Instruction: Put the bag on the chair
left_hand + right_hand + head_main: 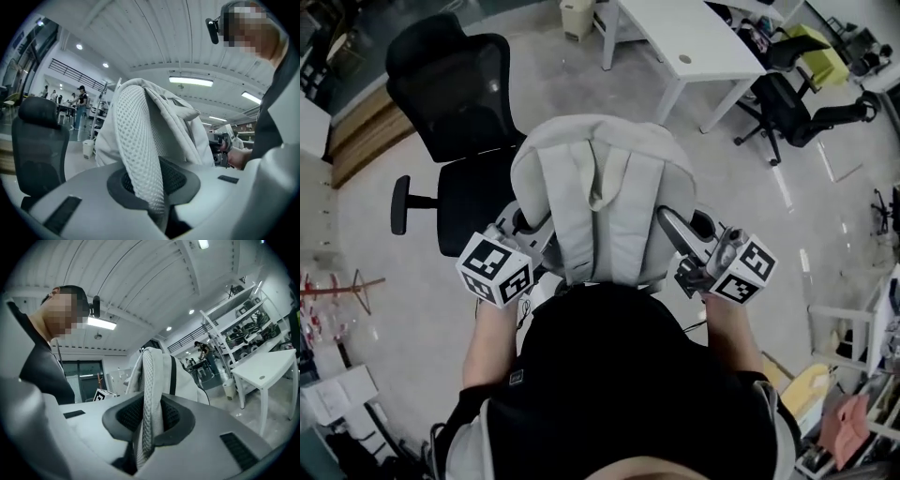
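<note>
In front of the person: a pale grey bag [598, 187] is held up by both grippers, its strap side facing the head camera.
Bag position: in the head view it overlaps the right part of the chair [459, 103] seat; I cannot tell whether it touches the seat.
Bag details: two padded straps run down its back, and a small handle [598, 192] lies between them near the top.
Left gripper [150, 187]: the jaws stand narrow, pressed on the left strap [138, 140], whose mesh side shows; the strap rises from the jaws to the bag's top.
Right gripper [147, 427]: the jaws stand narrow, clamped on the right strap [151, 390], which is seen edge-on and runs up from the jaws to the bag.
Grippers in head view: they sit at the bag's lower corners, one on each side, with their marker cubes toward the person.
Chair: black, with a mesh back and headrest; one armrest [401, 202] sticks out at its left; it stands left of and beyond the bag.
Floor [412, 309]: pale and glossy.
Surroundings: a white desk [689, 42] stands beyond the bag, a second chair [797, 103] is at the right, and a bin [577, 17] stands near the desk.
Far background: several people stand at a distance in the left gripper view.
</note>
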